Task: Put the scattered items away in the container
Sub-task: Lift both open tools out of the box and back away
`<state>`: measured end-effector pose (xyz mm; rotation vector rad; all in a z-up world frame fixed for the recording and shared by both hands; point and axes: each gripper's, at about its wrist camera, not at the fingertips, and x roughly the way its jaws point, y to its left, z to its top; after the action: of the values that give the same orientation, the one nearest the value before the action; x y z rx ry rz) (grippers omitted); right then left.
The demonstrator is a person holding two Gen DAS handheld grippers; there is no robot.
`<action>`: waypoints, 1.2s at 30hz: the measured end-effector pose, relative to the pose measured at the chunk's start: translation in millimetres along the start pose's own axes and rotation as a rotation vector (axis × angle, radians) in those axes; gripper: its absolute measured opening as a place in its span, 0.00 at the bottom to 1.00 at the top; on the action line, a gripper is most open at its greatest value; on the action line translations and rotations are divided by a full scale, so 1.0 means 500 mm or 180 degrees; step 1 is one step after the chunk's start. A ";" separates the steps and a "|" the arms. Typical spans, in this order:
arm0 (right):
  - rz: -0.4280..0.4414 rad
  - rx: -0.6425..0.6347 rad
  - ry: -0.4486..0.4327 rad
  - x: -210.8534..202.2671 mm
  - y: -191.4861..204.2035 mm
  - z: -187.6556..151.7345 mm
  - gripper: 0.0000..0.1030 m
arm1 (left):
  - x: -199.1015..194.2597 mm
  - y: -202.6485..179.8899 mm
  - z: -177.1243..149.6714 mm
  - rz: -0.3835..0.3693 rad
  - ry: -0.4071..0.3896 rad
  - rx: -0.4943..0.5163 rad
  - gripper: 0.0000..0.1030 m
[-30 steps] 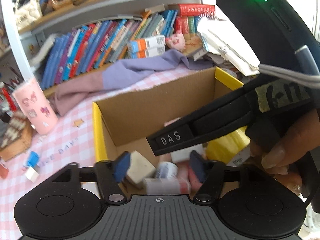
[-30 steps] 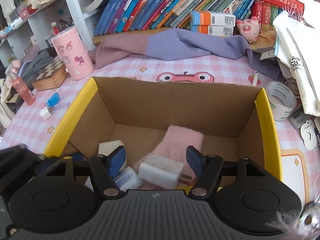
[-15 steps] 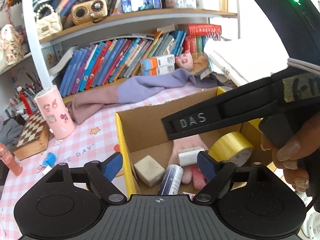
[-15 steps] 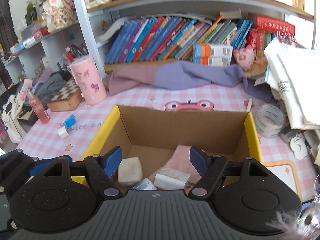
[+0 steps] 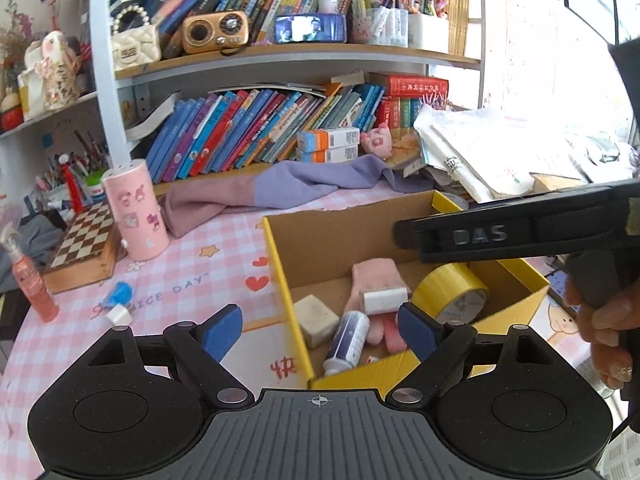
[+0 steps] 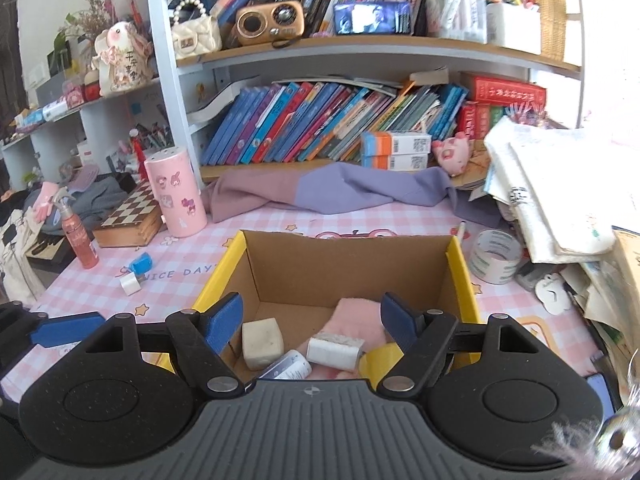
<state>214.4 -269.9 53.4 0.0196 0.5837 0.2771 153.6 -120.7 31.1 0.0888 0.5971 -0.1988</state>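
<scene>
A yellow-rimmed cardboard box (image 5: 280,272) (image 6: 460,276) holds a pink glove (image 5: 374,276) (image 6: 356,316), a white charger (image 5: 384,300) (image 6: 334,350), a yellow tape roll (image 5: 448,292), a beige block (image 5: 316,316) (image 6: 262,342) and a white bottle (image 5: 348,340). My left gripper (image 5: 320,328) hovers over the box's near left corner, its jaws opening with nothing held. My right gripper (image 6: 312,318) is open and empty above the box's near edge. A blue-and-white clip (image 5: 118,296) (image 6: 140,264) and a small white piece (image 6: 130,282) lie on the pink checked cloth left of the box.
Left of the box stand a pink tumbler (image 6: 176,192), a chessboard case (image 6: 128,216) and an orange spray bottle (image 6: 78,236). A clear tape roll (image 6: 496,256) and stacked papers (image 6: 552,200) sit at the right. A purple cloth (image 6: 332,192) lies below the bookshelf.
Both grippers rose and drew back out of the box. The white charger, earlier between the right fingers, now lies on the pink glove. The left jaws stand wider.
</scene>
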 end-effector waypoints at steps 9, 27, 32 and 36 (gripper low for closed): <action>-0.0335 0.0104 -0.0045 -0.072 0.018 -0.050 0.73 | -0.052 0.048 -0.040 -0.0092 0.0036 -0.0023 0.85; -0.0777 0.0229 -0.0103 -0.170 0.143 -0.171 0.74 | -0.134 0.136 -0.134 -0.0133 0.0122 -0.0061 0.85; -0.0761 0.0217 -0.0015 -0.176 0.188 -0.205 0.75 | -0.152 0.154 -0.162 -0.0166 0.0208 -0.0099 0.85; -0.0770 0.0271 0.0057 -0.183 0.216 -0.232 0.75 | -0.167 0.167 -0.183 -0.0174 0.0249 -0.0118 0.85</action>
<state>50.5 -197.0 16.3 0.0283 0.6091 0.0173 53.6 -12.7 5.2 0.0444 0.6814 -0.2381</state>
